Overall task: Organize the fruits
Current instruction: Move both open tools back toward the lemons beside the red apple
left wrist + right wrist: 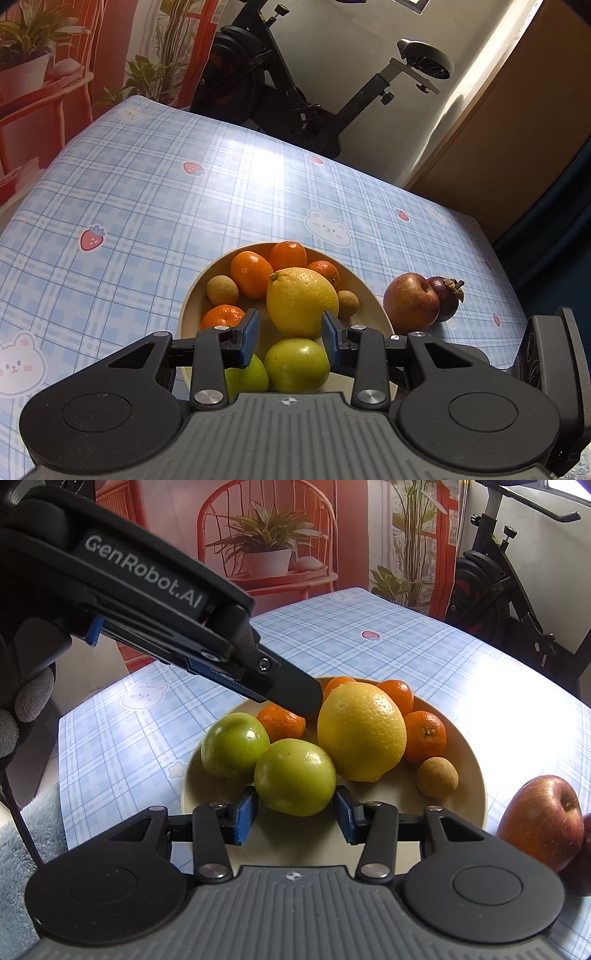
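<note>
One cream plate (192,295) sits on the blue checked tablecloth (147,192) and holds one large lemon (301,301), two green fruits (295,775), four mandarins and two small brown fruits. The left wrist view shows all four mandarins: three across the plate's 12 o'clock side (252,272) and one at about 9 o'clock (221,315), plus both brown fruits (222,290), one on each side of the lemon. The right wrist view shows only one brown fruit (437,777), at the plate's 3 o'clock; the other is hidden behind the lemon and the left gripper's finger. Off the plate at its 3 o'clock lie one red apple (412,301) and one dark purple mangosteen (445,297), touching each other; the right wrist view cuts the mangosteen to a dark sliver at the frame edge. The left gripper (290,338) hangs over the near half of the plate with its jaws partly open, the blue pads flanking the gap between lemon and green fruits and gripping nothing; whether a pad brushes the lemon is hard to tell. The right gripper (295,814) stands partly open with the nearer green fruit between its pads, which do not press on it. Only the right wrist view shows the gloved hand (22,709) holding the left gripper, at the frame's 9 o'clock edge. An exercise bike (295,92) stands beyond the table.
</note>
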A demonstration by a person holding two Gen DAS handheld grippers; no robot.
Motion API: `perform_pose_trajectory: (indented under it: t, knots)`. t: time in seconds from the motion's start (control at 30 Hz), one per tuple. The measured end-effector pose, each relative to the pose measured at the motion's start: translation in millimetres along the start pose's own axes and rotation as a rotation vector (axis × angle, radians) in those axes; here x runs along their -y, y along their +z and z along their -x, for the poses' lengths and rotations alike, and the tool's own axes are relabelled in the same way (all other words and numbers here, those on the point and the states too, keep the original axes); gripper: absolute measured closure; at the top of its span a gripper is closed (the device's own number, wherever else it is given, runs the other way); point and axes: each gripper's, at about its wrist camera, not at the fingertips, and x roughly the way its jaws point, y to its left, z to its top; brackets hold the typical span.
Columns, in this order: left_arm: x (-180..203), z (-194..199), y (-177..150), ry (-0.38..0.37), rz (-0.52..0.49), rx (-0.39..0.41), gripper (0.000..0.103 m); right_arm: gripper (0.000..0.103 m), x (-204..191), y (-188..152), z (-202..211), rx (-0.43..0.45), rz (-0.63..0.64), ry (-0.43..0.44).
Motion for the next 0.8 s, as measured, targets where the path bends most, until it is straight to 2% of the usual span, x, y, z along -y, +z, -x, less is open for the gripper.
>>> perform_pose_trajectory:
  t: [0.47,0.6,0.8]
  knots:
    - [21.4,1.8,3.0,0.013,-0.045,-0.001,0.065,0.055,12.5,-13.0,36.6,0.079,-0.029,-0.013]
    - [30.2,1.6,3.9,0.016,-0.061,-0.002,0.065,0.055,21.2,-18.2,56.5,0.134,-0.053,-0.031]
    - [48.8,-3.5,4.5,0.005,-0.082,-0.006,0.065,0.055,50.6,-34.5,96.5,0.229,-0.13,-0.1]
